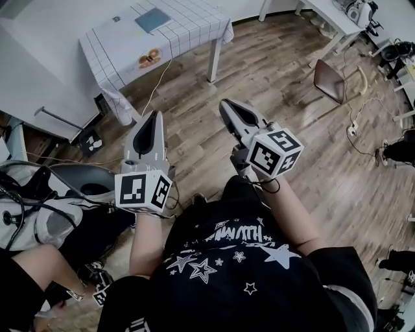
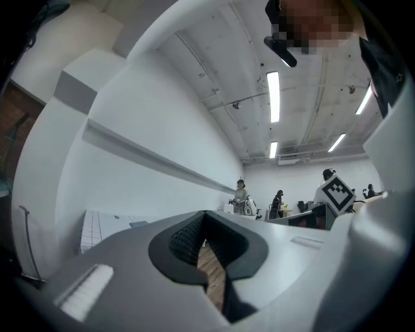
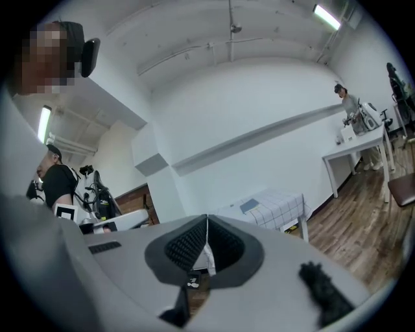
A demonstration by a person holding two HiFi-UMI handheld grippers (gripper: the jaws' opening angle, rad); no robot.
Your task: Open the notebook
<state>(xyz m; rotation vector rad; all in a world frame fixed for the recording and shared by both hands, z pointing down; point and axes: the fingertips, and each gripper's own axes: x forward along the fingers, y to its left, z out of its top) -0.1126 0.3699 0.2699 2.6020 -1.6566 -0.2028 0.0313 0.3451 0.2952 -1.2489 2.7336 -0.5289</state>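
A grey-blue notebook (image 1: 153, 19) lies closed on a white checked table (image 1: 188, 19) at the far end of the room, well away from both grippers. The same notebook (image 3: 249, 206) and table (image 3: 279, 206) show small in the right gripper view. My left gripper (image 1: 154, 117) is held level over the wooden floor, jaws shut with nothing between them. My right gripper (image 1: 227, 106) is beside it, also level, tips together and empty. In the gripper views the left gripper (image 2: 205, 214) and the right gripper (image 3: 207, 219) each show pads meeting at the tip.
An orange object (image 1: 149, 58) sits on the table near its front edge. A brown chair (image 1: 332, 80) stands at the right by a white desk (image 1: 337, 19). Cables (image 1: 356, 123) run across the floor. Grey equipment (image 1: 45, 207) sits at the left. Other people stand far off.
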